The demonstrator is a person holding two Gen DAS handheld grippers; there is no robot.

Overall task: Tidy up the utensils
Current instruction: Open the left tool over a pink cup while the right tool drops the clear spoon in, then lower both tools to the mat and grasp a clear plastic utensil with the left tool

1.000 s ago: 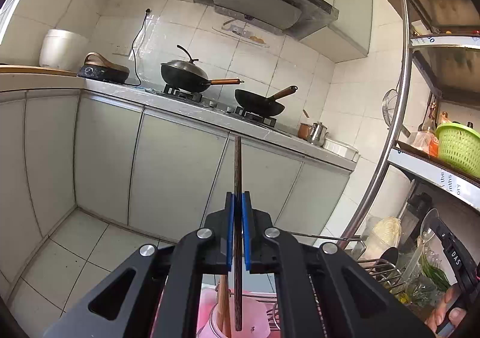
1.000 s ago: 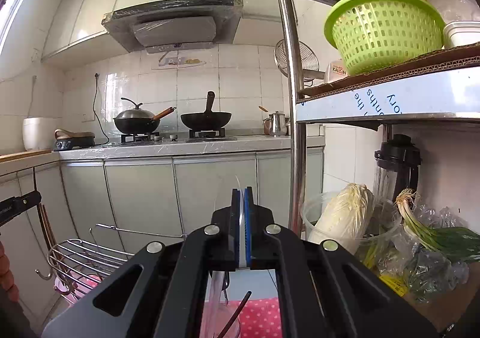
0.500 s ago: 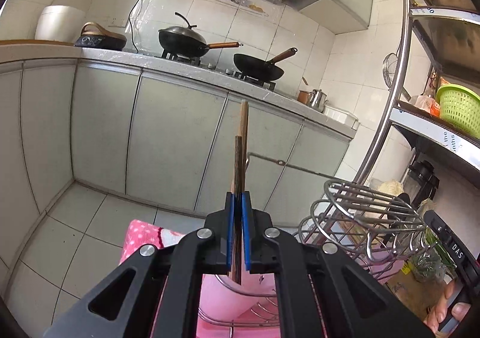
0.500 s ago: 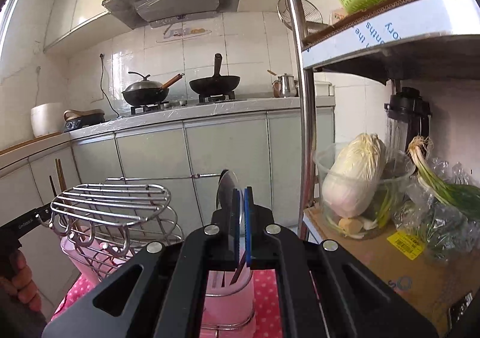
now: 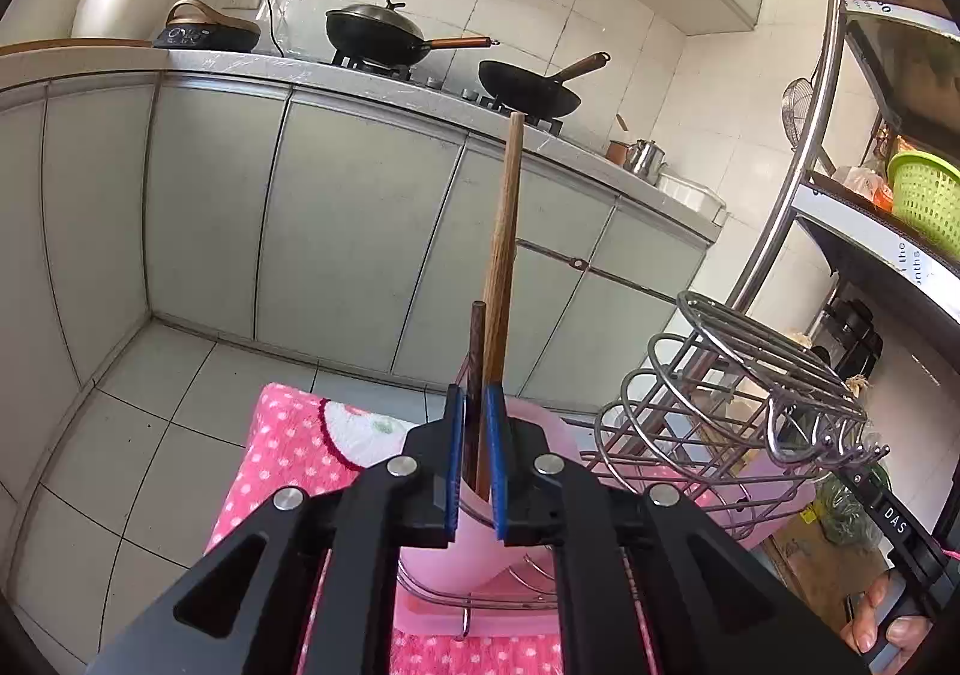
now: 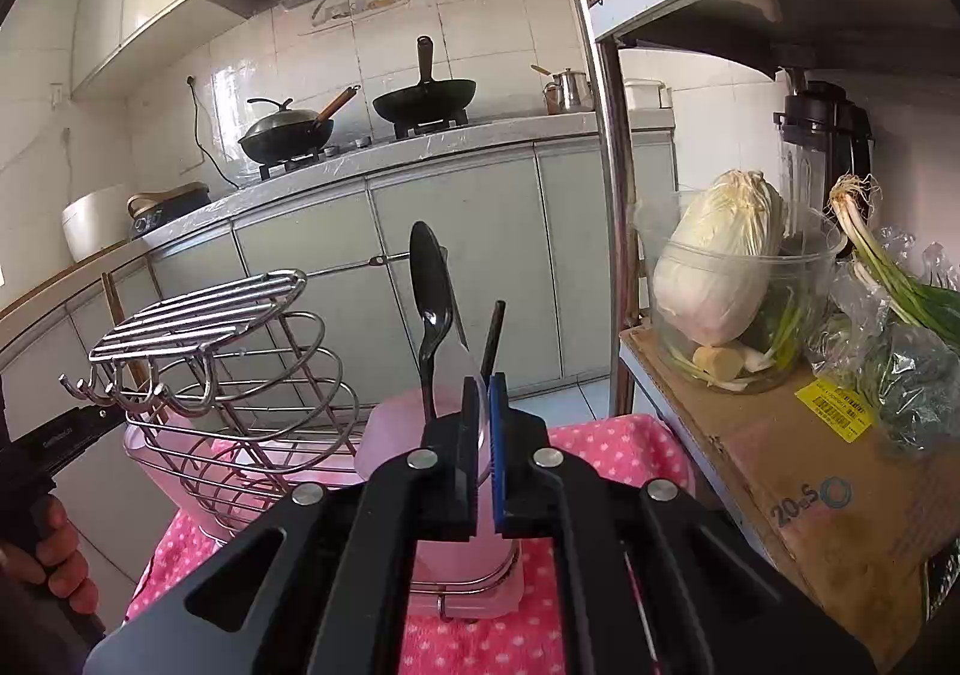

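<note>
My left claw (image 5: 474, 417) sits low over the pink cup (image 5: 543, 429), its jaws having just been opening. The dark chopstick (image 5: 477, 357) stands between the blue pads, which are parted and, as far as I can see, not pressing it. Its lower end is down in the cup. 1 lighter chopstick (image 5: 503, 255) stands beside it, taller, in the same cup.

My right claw (image 6: 483, 405) is closed on a clear utensil (image 6: 459, 363), held upright just over the cup's rim. A black spoon (image 6: 429, 285) and a thin black stick (image 6: 494, 333) stand in the cup behind it.

The cup sits at the end of a wire rack (image 6: 228, 327) on a pink dotted cloth (image 6: 600, 441).
</note>
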